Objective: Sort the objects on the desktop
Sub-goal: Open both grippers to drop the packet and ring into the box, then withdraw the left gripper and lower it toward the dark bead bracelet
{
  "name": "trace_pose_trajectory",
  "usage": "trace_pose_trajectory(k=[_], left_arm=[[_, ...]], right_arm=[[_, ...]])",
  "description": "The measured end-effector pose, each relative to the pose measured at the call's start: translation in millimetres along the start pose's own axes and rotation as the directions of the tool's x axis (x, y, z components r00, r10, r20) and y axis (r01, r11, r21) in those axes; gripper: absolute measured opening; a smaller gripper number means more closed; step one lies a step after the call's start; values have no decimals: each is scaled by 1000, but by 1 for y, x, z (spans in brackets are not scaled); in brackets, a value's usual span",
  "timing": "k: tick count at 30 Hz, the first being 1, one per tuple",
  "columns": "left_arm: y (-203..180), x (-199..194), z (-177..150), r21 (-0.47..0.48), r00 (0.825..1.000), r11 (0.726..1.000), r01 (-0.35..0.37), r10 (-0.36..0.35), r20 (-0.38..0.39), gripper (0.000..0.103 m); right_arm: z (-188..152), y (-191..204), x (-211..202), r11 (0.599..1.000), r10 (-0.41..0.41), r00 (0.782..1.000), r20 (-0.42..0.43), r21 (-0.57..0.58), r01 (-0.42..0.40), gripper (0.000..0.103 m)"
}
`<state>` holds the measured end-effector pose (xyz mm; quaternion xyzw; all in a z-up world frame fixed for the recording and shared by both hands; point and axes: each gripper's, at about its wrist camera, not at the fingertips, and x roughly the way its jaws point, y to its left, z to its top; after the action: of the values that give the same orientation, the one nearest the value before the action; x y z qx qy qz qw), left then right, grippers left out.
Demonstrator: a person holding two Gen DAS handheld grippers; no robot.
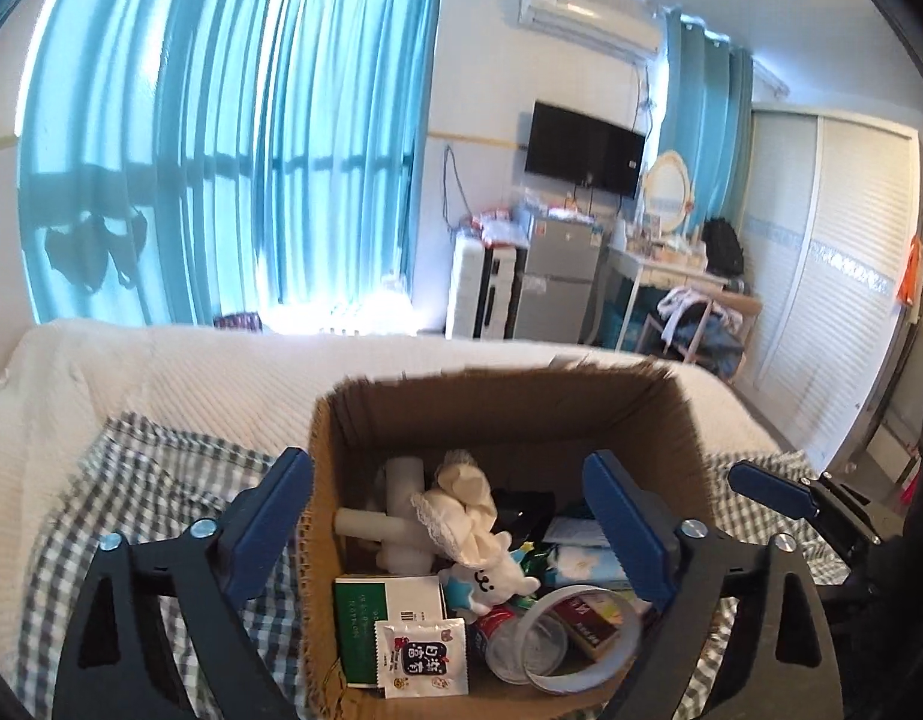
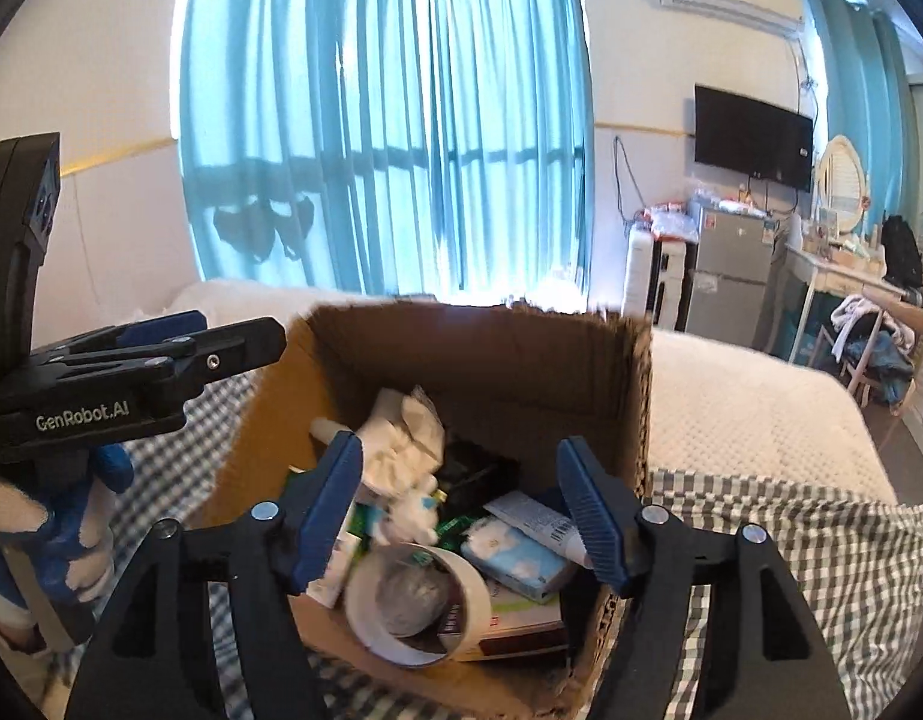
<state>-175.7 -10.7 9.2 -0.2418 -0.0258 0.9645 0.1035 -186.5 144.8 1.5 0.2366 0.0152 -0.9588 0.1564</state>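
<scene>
— Cardboard is what we see first: the box (image 1: 509, 420) sits on the checked cloth (image 1: 149, 480), full of small things. Both our grippers hang above it, apart from everything in it.

— How do they stand?

— The left gripper (image 1: 455, 516) has its jaws spread wide and holds nothing. The right gripper (image 2: 461, 510) is the same, wide and empty. In the right view we also see the left one from the side, in a gloved hand (image 2: 59, 528).

— What would we take, and where?

— The tape roll (image 2: 416, 600) lies on top at the near side. We judge it stiff and light; one finger inside the ring and one outside on the wall should hold well. The sachet (image 1: 421, 648) leans at the near wall; it looks thin and slippery, so we would pinch its top edge. The plush (image 1: 491, 576) is soft and light, and a grip across the body is safe. The tissue pack (image 2: 515, 558) will squash a little, so we take it by its narrow sides.

— Any risk?

— The things lie on each other, so lifting one may drag its neighbour.
</scene>
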Motion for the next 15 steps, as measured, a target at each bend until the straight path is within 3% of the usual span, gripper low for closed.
trace_pose_trajectory(k=[3, 7, 15], left_arm=[[-2, -28, 3, 3, 999, 1000, -5, 5, 38, 100], [-1, -61, 2, 1, 998, 1000, 5, -5, 69, 101], [6, -106, -6, -23, 993, 1000, 4, -1, 114, 103]], right_arm=[[12, 12, -27, 1000, 16, 999, 34, 2, -16, 68], [15, 21, -62, 1000, 17, 997, 73, 18, -18, 76], [-8, 23, -113, 998, -17, 996, 86, 64, 11, 79]])
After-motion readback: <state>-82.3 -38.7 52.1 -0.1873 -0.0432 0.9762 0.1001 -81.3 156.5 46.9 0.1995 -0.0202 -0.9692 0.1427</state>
